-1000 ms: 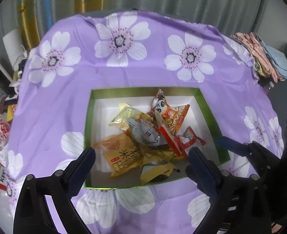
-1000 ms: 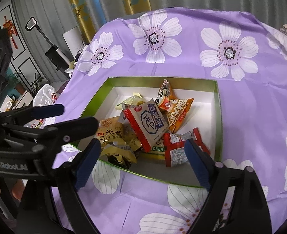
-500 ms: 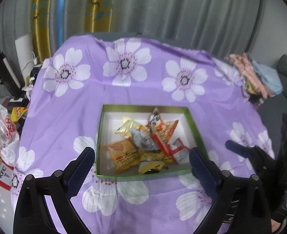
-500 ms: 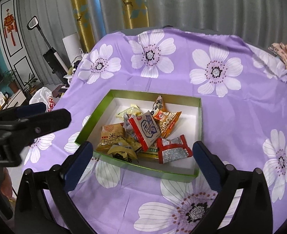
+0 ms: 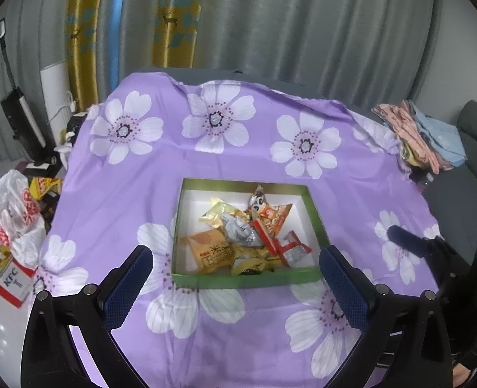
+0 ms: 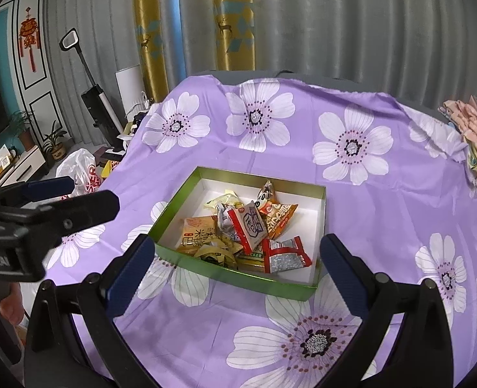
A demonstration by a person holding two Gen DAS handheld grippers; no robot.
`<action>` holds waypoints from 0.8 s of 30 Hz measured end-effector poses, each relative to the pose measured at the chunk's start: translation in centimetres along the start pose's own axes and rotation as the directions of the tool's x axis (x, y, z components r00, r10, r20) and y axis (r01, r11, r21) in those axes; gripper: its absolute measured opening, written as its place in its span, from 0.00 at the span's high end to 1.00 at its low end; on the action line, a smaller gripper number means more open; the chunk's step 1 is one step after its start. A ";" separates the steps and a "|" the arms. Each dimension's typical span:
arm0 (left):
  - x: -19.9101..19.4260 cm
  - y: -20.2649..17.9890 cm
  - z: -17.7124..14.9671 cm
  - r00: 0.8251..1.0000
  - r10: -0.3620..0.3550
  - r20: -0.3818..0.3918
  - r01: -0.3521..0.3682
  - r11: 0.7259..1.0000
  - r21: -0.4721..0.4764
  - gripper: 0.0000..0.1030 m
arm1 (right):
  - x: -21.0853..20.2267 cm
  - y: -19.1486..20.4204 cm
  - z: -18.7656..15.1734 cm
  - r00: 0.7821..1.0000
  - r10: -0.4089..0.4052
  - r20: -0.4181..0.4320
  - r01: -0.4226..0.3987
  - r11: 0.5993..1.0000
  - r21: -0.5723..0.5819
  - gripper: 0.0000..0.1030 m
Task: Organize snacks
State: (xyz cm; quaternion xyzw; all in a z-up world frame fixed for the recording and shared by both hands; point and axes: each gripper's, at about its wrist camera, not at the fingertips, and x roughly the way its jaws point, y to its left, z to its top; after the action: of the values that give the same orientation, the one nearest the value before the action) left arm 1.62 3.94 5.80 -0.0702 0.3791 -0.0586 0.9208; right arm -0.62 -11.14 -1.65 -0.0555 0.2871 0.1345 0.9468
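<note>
Both grippers, left (image 5: 235, 278) and right (image 6: 235, 268), have drawn back from the box (image 5: 245, 280); left jaws are opening, right released, both empty. Snacks (image 6: 245, 229) all lie inside, so the task looks finished.

Both wrist cameras look down from near over the same green box (image 5: 245, 279) (image 6: 235, 274), right view angled from its right.

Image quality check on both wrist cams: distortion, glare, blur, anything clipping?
Left wrist: strong fisheye, black corner vignette, curtains bow; packets in the box slightly soft; glare on the silver packet. Right wrist: same barrel warp, sharper, print on the red-white packet nearly legible; box wall shades the white floor; left gripper blocks the left edge.
</note>
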 end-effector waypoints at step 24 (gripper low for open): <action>-1.2 -0.3 0.6 0.994 0.113 0.007 -0.114 0.993 0.043 0.01 | -1.8 1.3 1.1 1.000 -0.012 0.010 0.012 1.000 -0.023 0.00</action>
State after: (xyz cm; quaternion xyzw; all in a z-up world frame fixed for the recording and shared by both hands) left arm 1.16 3.84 7.09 -0.0285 0.3792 -0.0143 0.9248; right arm -1.82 -10.06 0.25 -0.0675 0.2803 0.1325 0.9483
